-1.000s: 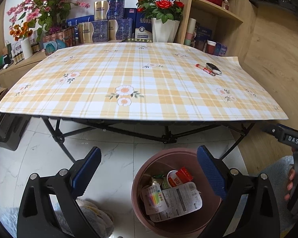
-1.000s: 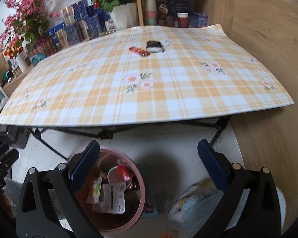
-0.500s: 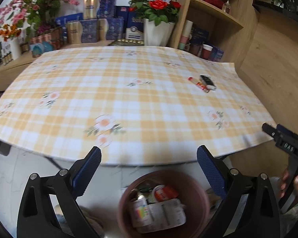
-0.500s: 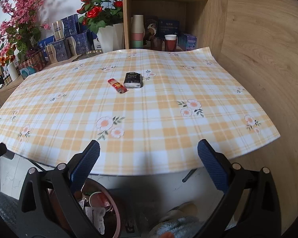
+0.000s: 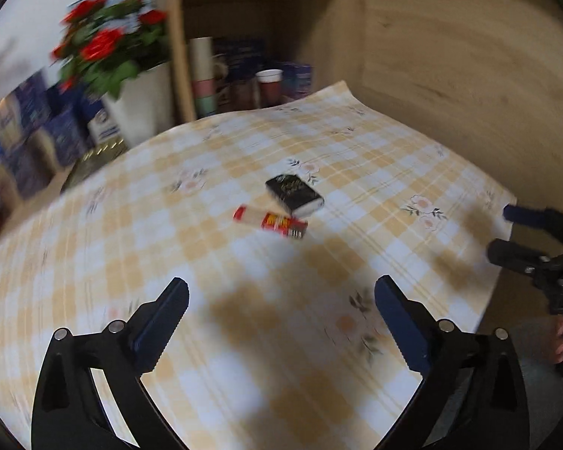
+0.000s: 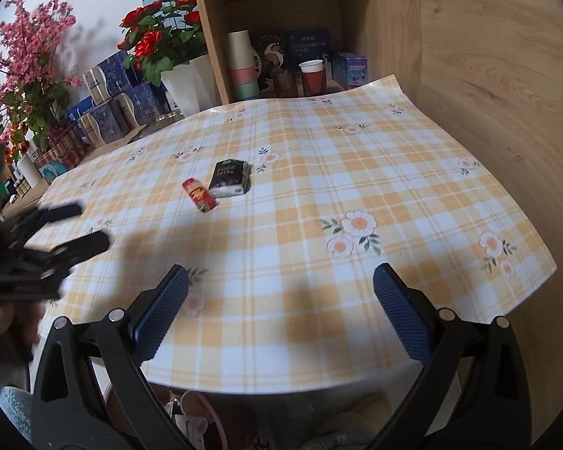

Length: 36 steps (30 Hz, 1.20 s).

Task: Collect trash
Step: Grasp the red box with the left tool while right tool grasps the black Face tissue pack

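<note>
A small red wrapper (image 5: 269,222) (image 6: 200,195) and a black packet (image 5: 294,194) (image 6: 231,179) lie side by side on the yellow checked tablecloth (image 5: 244,337) (image 6: 319,172). My left gripper (image 5: 281,322) hovers open over the cloth, short of both items, with nothing between its fingers. My right gripper (image 6: 280,309) is open too, over the near table edge. Each gripper shows in the other's view: the right one (image 5: 521,236) at the right edge, the left one (image 6: 56,232) at the left. The pink bin's rim (image 6: 214,423) peeks from under the table edge.
A white pot of red roses (image 6: 161,45), blue boxes (image 6: 112,112) and pink flowers (image 6: 26,67) stand behind the table. A wooden shelf (image 6: 281,37) holds cups. A wood-panel wall (image 6: 488,75) is on the right. The left wrist view is motion-blurred.
Both grippers rose from floor level by the bin up over the table. The left swung right and forward toward the wrapper and packet. The bin has dropped out of the left wrist view.
</note>
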### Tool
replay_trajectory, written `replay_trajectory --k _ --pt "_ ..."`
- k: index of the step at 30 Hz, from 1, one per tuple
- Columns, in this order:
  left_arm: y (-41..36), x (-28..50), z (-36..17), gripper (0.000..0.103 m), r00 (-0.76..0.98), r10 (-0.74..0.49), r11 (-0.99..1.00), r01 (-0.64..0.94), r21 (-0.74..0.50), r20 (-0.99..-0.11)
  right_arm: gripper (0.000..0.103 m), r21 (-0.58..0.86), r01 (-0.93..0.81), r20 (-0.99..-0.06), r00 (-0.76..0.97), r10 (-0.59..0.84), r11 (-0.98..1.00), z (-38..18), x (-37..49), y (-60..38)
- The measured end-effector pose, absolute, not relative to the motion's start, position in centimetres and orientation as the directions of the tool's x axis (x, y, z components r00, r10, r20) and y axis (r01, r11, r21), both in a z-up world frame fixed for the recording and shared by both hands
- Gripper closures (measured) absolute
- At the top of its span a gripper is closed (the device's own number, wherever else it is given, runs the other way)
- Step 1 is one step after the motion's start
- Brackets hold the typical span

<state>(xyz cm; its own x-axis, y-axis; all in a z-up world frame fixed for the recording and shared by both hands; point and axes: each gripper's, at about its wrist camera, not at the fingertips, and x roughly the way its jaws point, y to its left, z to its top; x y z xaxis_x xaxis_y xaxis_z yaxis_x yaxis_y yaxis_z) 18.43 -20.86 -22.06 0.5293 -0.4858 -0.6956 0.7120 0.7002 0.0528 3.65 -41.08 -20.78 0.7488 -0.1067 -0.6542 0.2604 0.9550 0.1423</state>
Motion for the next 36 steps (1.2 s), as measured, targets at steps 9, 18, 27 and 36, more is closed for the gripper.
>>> replay_trajectory --k 9,18,27,36 --pt "-27.1 26.8 -26.5 0.006 0.427 -0.455 0.597 0.797 0.089 -0.781 0.006 0.196 0.289 -0.666 0.741 -0.089 0.937 -21.7 6.2 -44.1" --pt "-28.0 30.3 -28.9 0.006 0.371 -0.433 0.580 0.812 0.061 -0.822 0.006 0.189 0.309 -0.675 0.730 -0.106 0.932 -22.4 7.2 -45.8" --pt "-28.0 30.5 -29.1 0.021 0.332 -0.462 0.556 0.831 0.023 -0.822 0.006 0.201 0.319 -0.689 0.719 -0.098 0.926 -23.0 7.9 -46.2" --pt "-21.9 28.3 -27.2 0.021 0.369 -0.491 0.667 0.742 -0.069 -0.789 0.006 0.228 0.236 -0.692 0.721 -0.013 0.945 -22.9 13.2 -44.9"
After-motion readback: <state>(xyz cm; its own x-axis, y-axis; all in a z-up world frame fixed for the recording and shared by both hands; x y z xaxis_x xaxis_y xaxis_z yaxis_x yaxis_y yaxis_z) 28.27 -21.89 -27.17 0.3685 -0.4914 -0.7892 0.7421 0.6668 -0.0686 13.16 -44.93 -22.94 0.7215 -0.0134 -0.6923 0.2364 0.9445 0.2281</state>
